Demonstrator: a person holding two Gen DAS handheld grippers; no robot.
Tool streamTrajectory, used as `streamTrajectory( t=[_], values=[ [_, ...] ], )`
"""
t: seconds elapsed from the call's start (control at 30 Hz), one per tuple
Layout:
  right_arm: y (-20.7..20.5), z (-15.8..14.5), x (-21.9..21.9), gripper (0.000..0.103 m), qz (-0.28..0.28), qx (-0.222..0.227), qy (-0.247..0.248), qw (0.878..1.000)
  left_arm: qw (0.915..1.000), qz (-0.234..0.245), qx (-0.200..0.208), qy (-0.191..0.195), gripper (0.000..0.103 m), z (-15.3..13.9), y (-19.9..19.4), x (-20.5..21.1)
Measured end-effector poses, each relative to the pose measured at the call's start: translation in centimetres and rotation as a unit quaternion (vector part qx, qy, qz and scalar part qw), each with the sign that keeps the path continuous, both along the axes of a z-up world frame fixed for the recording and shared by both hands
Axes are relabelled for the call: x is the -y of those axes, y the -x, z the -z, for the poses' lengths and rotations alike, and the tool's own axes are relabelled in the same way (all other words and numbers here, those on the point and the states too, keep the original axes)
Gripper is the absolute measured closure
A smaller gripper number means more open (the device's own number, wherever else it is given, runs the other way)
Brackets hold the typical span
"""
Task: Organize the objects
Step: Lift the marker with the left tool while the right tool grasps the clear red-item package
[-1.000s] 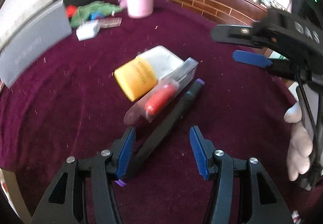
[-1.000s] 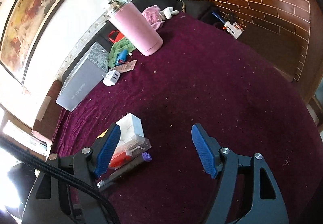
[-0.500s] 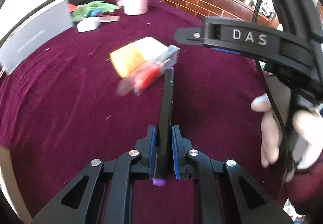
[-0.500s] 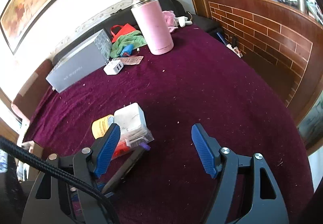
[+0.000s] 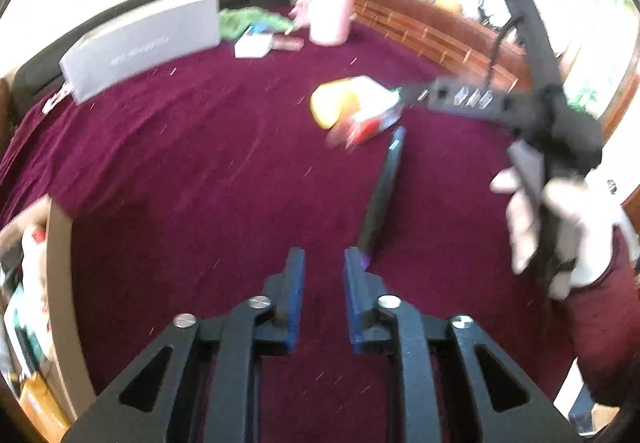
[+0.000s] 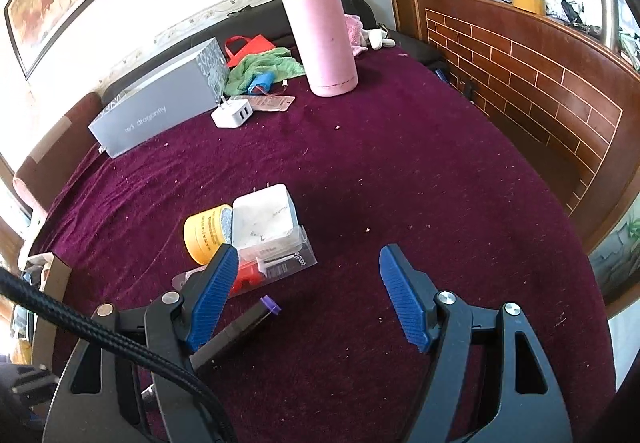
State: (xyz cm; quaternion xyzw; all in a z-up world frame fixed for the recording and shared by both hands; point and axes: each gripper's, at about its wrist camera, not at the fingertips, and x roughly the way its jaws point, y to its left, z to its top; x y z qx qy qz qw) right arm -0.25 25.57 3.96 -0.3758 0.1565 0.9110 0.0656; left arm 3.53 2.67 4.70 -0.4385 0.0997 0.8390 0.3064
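Black with a purple cap, the marker [image 5: 382, 187] lies flat on the maroon cloth [image 5: 200, 163], near the table's front edge and just this side of a small cluster of things. Its near end sits just beyond the right-hand pad of the left gripper [image 5: 321, 285], beside it and not between the pads. The jaws of that gripper are opening, with only a narrow gap so far, and nothing is between them (the left view is smeared, so whether the pad grazes the pen's tip cannot be told). The right gripper [image 6: 316, 293] hovers over the cloth with its jaws spread wide and empty; in its own view the marker [image 6: 244, 327] runs under its left finger.

The cluster beyond the pen's far end holds a clear blister pack [image 6: 260, 269] with something red inside, a white charger [image 6: 265, 221] touching it behind, and a yellow jar [image 6: 208, 233] on its side against the charger.

Bare cloth stretches from the cluster toward the right edge and toward the far edge. Along the far edge stand a grey box [image 6: 160, 111], a small white plug [image 6: 233, 113], a green cloth [image 6: 260, 67] and an upright pink flask [image 6: 322, 31] with its lid on. A brick-patterned wooden counter [image 6: 520, 63] curves past the table's right side. A cardboard rim [image 5: 60, 283] shows at the left edge, its contents too blurred to name.
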Motion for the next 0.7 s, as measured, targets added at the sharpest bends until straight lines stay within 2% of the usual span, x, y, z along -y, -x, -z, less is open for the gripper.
streamTrajectory(
  t=[0.03,0.07,0.2,0.37,0.47,0.53,0.57,0.63,0.7],
  values=[
    [0.0,0.1,0.1,0.03,-0.001,0.001,-0.002,1.0,1.0,0.005,-0.007,0.0,0.062,-0.2,0.0,-0.7],
    [0.0,0.1,0.2,0.03,-0.001,0.002,-0.005,1.0,0.9998,0.012,-0.014,0.002,0.058,-0.4,0.1,-1.5],
    [0.1,0.1,0.2,0.03,0.002,0.003,-0.012,1.0,0.9982,0.044,-0.033,0.023,0.057,-0.1,1.0,-5.3],
    [0.1,0.0,0.1,0.03,0.004,0.002,-0.01,1.0,0.9946,0.069,-0.039,0.067,0.057,2.1,2.5,-9.6],
    [0.1,0.0,0.0,0.03,0.005,0.002,-0.01,1.0,0.9933,0.081,-0.038,0.073,0.057,3.3,2.6,-11.0],
    [0.1,0.0,0.1,0.03,0.006,0.001,-0.012,1.0,0.9954,0.073,-0.027,0.055,0.058,3.4,3.0,-11.0],
    [0.1,0.0,0.0,0.03,0.006,0.0,-0.009,1.0,0.9959,0.069,-0.022,0.055,0.061,3.3,3.1,-11.0],
    [0.1,0.0,0.0,0.03,0.011,0.001,-0.011,1.0,0.9962,0.068,-0.015,0.051,0.091,3.1,3.2,-10.7],
    [0.1,0.0,-0.4,0.03,0.017,-0.002,-0.004,1.0,0.9972,0.066,0.015,0.032,0.092,2.9,3.7,-9.7]
  ],
)
